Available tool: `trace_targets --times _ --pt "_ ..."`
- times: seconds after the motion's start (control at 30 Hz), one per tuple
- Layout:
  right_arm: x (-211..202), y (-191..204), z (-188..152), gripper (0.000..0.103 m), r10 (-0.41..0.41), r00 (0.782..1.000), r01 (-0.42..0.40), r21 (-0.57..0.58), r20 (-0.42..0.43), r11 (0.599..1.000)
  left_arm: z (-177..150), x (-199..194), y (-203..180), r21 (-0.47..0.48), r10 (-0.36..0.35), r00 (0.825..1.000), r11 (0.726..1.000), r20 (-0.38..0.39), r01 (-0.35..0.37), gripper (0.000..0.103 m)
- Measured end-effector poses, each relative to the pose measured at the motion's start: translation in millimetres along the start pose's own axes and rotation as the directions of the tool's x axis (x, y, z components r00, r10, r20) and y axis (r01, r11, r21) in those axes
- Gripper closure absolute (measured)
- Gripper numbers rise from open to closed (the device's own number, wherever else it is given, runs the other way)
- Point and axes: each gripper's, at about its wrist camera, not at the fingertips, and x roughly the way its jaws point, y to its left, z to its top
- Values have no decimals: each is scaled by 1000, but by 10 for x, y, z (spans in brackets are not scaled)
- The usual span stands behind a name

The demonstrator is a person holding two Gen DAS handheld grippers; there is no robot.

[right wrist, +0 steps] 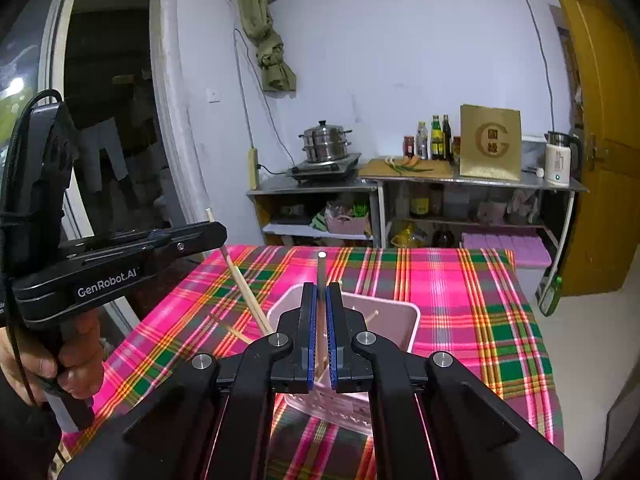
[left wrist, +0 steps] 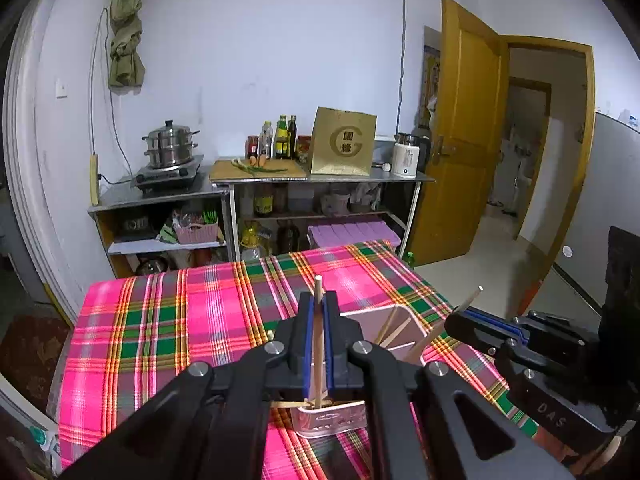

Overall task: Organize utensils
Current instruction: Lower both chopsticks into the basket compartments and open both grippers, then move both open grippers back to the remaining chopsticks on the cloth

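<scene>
My left gripper (left wrist: 319, 297) is shut on an upright wooden chopstick (left wrist: 318, 320) whose lower end dips into the pink utensil holder (left wrist: 360, 317) just below. Two or three other chopsticks (left wrist: 394, 328) lean inside the holder. In the right wrist view my right gripper (right wrist: 320, 286) is shut on a second chopstick (right wrist: 321, 276), held upright over the same pink holder (right wrist: 400, 314). Each gripper shows in the other's view: the right gripper (left wrist: 456, 320) with its stick slanting up, and the left gripper (right wrist: 220, 234) with its chopstick (right wrist: 244, 284) angled down into the holder.
The holder stands on a table with a pink and green plaid cloth (right wrist: 460, 300). Behind are steel shelves with a steamer pot (left wrist: 170, 146), bottles (left wrist: 280, 138), a cutting board (left wrist: 258, 168), a gold box (left wrist: 342, 142) and a kettle (left wrist: 406, 158). A person's hand (right wrist: 40, 360) grips the left handle.
</scene>
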Motion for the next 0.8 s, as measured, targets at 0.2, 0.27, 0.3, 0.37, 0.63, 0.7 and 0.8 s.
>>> trace_targets --times 0.2,0.27,0.3,0.37,0.63,0.7,0.8 --pt "152 -36 -138 99 -3 999 4 14 -47 1000 -155 153 27 -14 6 999 1000 -54 -7 98" --pt "208 -51 -181 99 0 998 1 19 -65 1000 -215 207 44 -20 10 997 1000 -75 -11 98" --pt "229 -62 -200 99 3 997 -1 22 -74 1000 -240 227 55 -24 7 996 1000 -84 -10 98" --pt "261 -71 -235 98 14 996 -11 27 -92 1000 -292 261 72 -32 8 995 999 -102 -11 98" --pt "225 -70 -316 87 7 994 -3 35 -110 999 -441 200 124 -70 -29 993 997 -112 21 88" --pt "193 -67 -327 87 15 994 -11 39 -107 999 -474 143 129 -79 -29 994 997 -103 21 83" --pt "87 -56 -373 86 18 995 -14 38 -94 999 -535 18 123 -80 -31 996 996 -83 24 81"
